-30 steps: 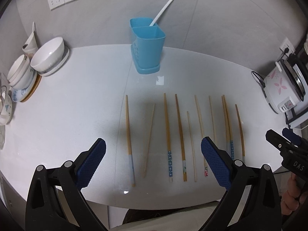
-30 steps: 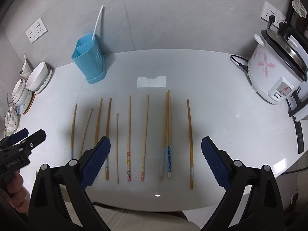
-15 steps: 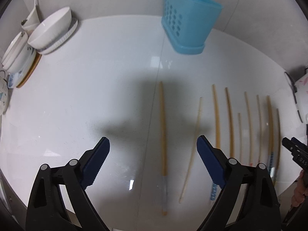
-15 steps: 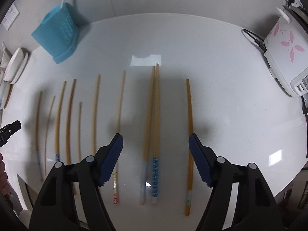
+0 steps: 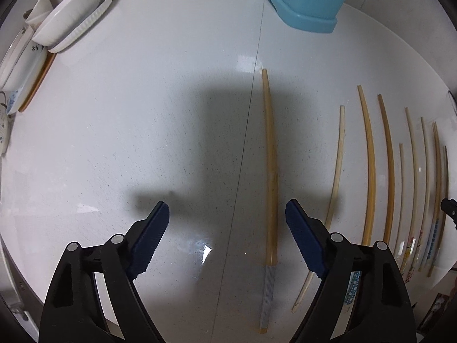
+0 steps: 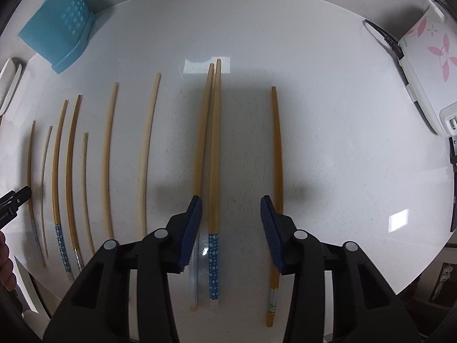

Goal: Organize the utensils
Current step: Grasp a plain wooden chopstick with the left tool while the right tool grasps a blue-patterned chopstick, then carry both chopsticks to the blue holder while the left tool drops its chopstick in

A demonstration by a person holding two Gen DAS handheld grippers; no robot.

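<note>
Several wooden chopsticks lie side by side on the white table (image 5: 114, 114). My left gripper (image 5: 227, 208) points down just above it, jaws wide and closing. The leftmost chopstick (image 5: 270, 157), with a grey striped end, lies between them near the right finger, untouched. My right gripper (image 6: 231, 200) also points down, its jaws closing around a blue-dotted chopstick (image 6: 214, 157). That one's clear-ended neighbour (image 6: 201, 131) runs under the left finger, and a darker chopstick (image 6: 277, 143) passes behind the right finger. No pad presses on anything. The blue utensil holder (image 5: 302, 3) (image 6: 62, 25) stands at the back.
Stacked white bowls and plates (image 5: 68, 20) sit at the table's far left. A white rice cooker (image 6: 428, 65) with its cord stands at the far right. The table's front edge curves close below both grippers. A hand (image 6: 5, 263) shows at the left edge.
Both grippers have sunk toward the table and tipped downward. The right jaws have narrowed a lot around the paired chopsticks. The left jaws narrowed a little and moved left over the leftmost chopstick.
</note>
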